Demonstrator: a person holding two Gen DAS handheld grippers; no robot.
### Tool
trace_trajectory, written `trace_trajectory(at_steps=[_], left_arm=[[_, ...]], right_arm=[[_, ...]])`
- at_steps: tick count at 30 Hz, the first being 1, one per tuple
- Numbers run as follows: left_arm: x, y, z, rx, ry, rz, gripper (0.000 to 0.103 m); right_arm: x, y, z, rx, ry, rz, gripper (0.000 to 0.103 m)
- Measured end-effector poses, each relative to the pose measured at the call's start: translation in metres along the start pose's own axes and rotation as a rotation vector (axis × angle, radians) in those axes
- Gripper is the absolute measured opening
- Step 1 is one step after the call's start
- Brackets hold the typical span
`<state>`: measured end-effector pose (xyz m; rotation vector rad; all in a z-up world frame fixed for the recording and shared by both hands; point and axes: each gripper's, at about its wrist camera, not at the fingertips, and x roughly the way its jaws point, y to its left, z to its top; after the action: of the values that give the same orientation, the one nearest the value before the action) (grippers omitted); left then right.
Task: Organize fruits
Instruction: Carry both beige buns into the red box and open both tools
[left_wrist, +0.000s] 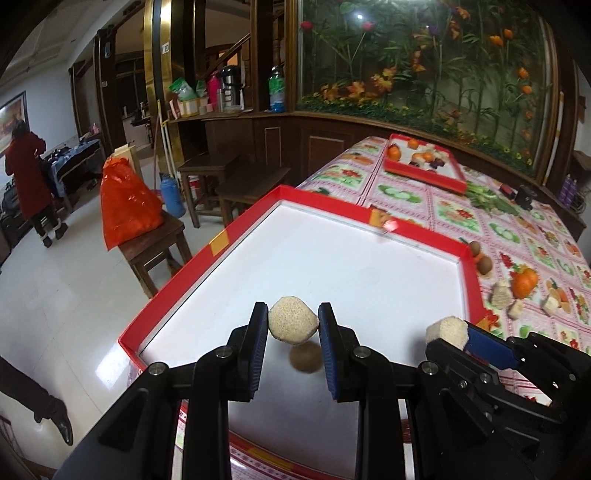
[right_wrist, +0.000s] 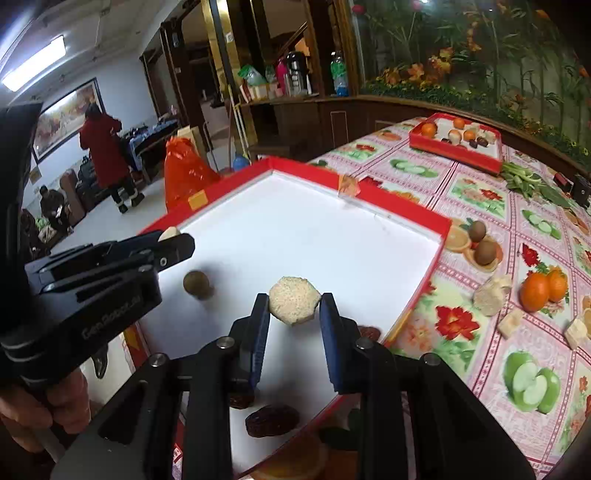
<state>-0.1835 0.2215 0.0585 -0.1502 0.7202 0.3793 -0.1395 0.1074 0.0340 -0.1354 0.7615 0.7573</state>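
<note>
A large white tray with a red rim (left_wrist: 332, 208) (right_wrist: 406, 210) lies on the fruit-print tablecloth. My left gripper (left_wrist: 293, 312) is shut on a beige rough chunk (left_wrist: 293, 326) held above the tray's near part, over a brown kiwi (left_wrist: 304, 356) (right_wrist: 195, 282) that lies on the white floor. My right gripper (right_wrist: 294, 295) is shut on a second beige chunk (right_wrist: 294, 301), also above the tray. Each gripper shows in the other's view: the right gripper (left_wrist: 456, 336) at the right, the left gripper (right_wrist: 177, 240) at the left. Dark dates (right_wrist: 271, 419) lie at the tray's near corner.
On the cloth right of the tray lie kiwis (right_wrist: 484, 251), oranges (right_wrist: 535, 291) and loose beige chunks (right_wrist: 489, 293). A smaller red tray (left_wrist: 424, 173) with fruit stands at the far end, with green leaves (right_wrist: 524, 181) beside it. Stools, an orange bag (left_wrist: 125, 206) and a person (left_wrist: 27, 177) are off the table's left.
</note>
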Motion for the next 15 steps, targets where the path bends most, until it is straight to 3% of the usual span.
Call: trace_trajectory(at_steps=[15], left_arm=[[0.026,0.014,-0.005,-0.003,0.063,0.075,0.027]], right_arm=[[0.023,0.000,0.005,0.022,0.063,0.008,0.030]])
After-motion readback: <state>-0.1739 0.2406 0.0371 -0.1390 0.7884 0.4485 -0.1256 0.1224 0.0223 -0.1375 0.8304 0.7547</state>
